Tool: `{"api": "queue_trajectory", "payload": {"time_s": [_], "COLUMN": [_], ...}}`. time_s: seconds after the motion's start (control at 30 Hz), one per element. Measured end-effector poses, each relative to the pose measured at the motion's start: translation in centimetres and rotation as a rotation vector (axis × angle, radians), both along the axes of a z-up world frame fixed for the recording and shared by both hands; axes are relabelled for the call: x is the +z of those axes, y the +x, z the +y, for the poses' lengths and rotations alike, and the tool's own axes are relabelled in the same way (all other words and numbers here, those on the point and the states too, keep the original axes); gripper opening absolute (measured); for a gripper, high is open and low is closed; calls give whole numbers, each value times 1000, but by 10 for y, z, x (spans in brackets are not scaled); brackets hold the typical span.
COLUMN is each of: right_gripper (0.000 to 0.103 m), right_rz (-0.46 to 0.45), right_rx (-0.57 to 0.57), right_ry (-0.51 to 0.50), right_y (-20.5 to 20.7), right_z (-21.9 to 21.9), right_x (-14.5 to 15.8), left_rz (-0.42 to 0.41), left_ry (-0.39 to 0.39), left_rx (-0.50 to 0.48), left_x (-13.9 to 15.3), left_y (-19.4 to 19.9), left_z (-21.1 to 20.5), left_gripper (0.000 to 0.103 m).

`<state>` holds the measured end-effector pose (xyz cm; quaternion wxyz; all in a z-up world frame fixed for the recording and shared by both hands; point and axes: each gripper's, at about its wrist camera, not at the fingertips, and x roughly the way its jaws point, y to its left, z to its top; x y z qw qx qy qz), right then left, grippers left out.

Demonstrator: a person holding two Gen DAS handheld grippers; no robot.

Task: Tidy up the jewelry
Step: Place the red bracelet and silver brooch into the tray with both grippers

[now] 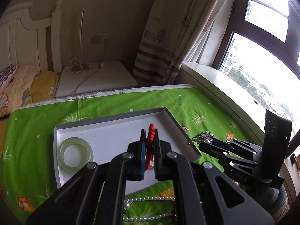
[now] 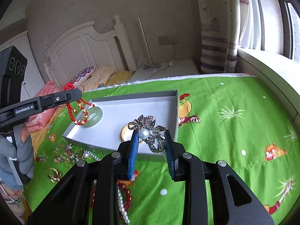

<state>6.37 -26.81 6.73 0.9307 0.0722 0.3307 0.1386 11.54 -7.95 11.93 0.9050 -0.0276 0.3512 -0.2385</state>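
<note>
A shallow white box [image 1: 120, 129] [image 2: 142, 95] lies on the green cloth. A pale green jade bangle [image 1: 76, 154] [image 2: 92, 119] rests in its left part. My left gripper [image 1: 150, 133] is shut on a red cord bracelet [image 1: 151, 136], held above the box; in the right wrist view the red cord bracelet [image 2: 78, 112] dangles with gold beads over the bangle. My right gripper [image 2: 151, 135] is shut on a dark silver brooch with a pearl [image 2: 148, 129], raised over the box's near right corner; the brooch [image 1: 203, 136] also shows at the right gripper's tip. A gold ring [image 2: 125, 131] lies in the box behind the brooch.
Loose jewelry lies on the cloth before the box: pearl strands [image 1: 150, 199] [image 2: 121, 202], red beads [image 2: 127, 193], gold rings [image 2: 54, 175] and a small heap [image 2: 67, 155]. A gloved hand [image 2: 18, 157] holds the left gripper. A bed, a nightstand [image 1: 97, 78] and a window sill [image 1: 225, 82] surround the table.
</note>
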Motion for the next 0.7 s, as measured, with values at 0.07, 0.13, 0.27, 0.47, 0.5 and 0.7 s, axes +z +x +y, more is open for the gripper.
{"api": "queue_trajectory", "payload": {"time_s": [0.07, 0.13, 0.27, 0.47, 0.5, 0.7], "right_gripper": [28, 28, 28, 29, 30, 56], "right_rz": [9, 27, 54, 98, 108, 99], "right_rx": [-10, -22, -38, -39, -38, -39], "right_ry": [-14, -16, -24, -16, -13, 44], "right_y": [17, 33, 58, 86, 90, 84], "right_z": [7, 12, 18, 24, 24, 15], "right_x": [-2, -5, -14, -27, -28, -24], "left_rz": [18, 37, 76, 107, 113, 74], "left_ry": [2, 12, 5, 21, 21, 26], "left_rx": [26, 53, 85, 128, 137, 197], "left_x": [-6, -13, -28, -46, -49, -44], "left_y": [13, 23, 36, 44, 45, 37], "left_z": [2, 3, 11, 19, 21, 42], "left_gripper": [7, 7, 7, 10, 19, 64]}}
